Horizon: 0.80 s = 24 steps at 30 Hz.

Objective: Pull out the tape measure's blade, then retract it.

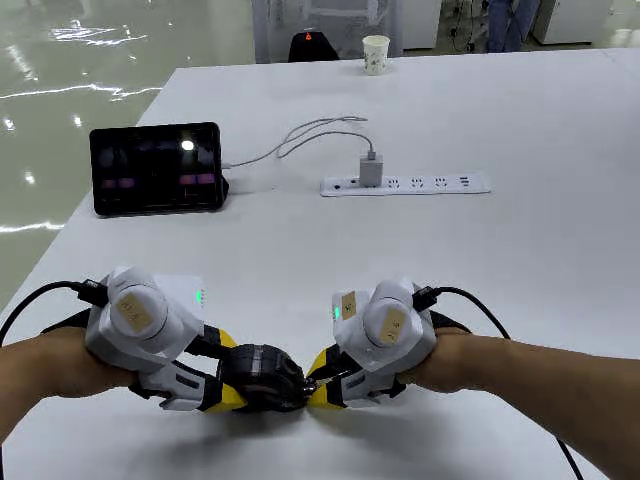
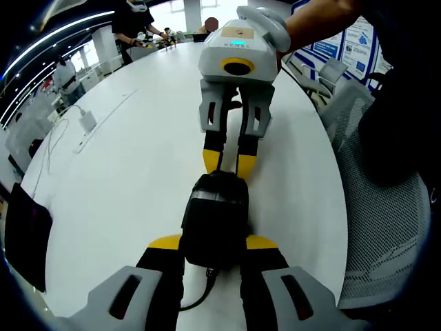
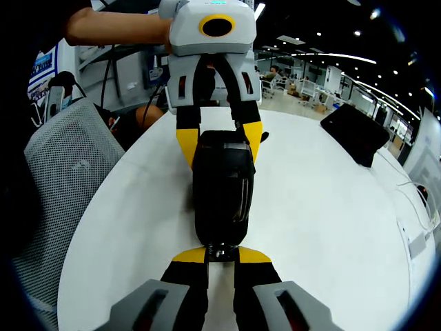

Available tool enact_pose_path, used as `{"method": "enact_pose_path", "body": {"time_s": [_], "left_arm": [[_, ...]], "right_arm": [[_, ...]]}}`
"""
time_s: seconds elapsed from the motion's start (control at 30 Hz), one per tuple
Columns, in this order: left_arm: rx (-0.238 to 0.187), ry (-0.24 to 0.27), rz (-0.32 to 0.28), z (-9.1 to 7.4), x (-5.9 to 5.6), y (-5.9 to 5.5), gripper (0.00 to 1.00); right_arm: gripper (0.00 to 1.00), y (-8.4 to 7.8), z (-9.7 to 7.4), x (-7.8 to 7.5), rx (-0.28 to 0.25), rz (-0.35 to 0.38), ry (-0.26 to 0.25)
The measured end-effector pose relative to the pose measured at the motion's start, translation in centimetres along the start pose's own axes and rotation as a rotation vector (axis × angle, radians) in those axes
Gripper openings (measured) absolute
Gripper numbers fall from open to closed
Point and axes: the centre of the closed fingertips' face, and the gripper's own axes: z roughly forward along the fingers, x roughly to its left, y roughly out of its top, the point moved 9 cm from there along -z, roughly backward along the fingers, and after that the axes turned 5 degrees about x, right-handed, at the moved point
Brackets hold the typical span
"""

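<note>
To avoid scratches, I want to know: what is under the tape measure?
The tape measure rests on the bare white table, held by the left tongs. No mat shows around its edges; the spot directly beneath its body is covered.

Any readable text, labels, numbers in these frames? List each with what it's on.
No text reads clearly.
Tan stickers on left gripper and right gripper: marks too small.
Paper cup: print too small.
Wall posters: blurred.
Tape measure: no legible marking.
</note>
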Motion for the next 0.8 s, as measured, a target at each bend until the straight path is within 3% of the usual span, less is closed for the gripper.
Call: {"method": "enact_pose_path", "body": {"time_s": [0.8], "left_arm": [[0.011, -0.022, 0.006, -0.1, -0.21, 0.49, 0.25]], "right_arm": [[0.09, -0.57, -0.49, 0.18, 0.008, 0.004, 0.001]]}}
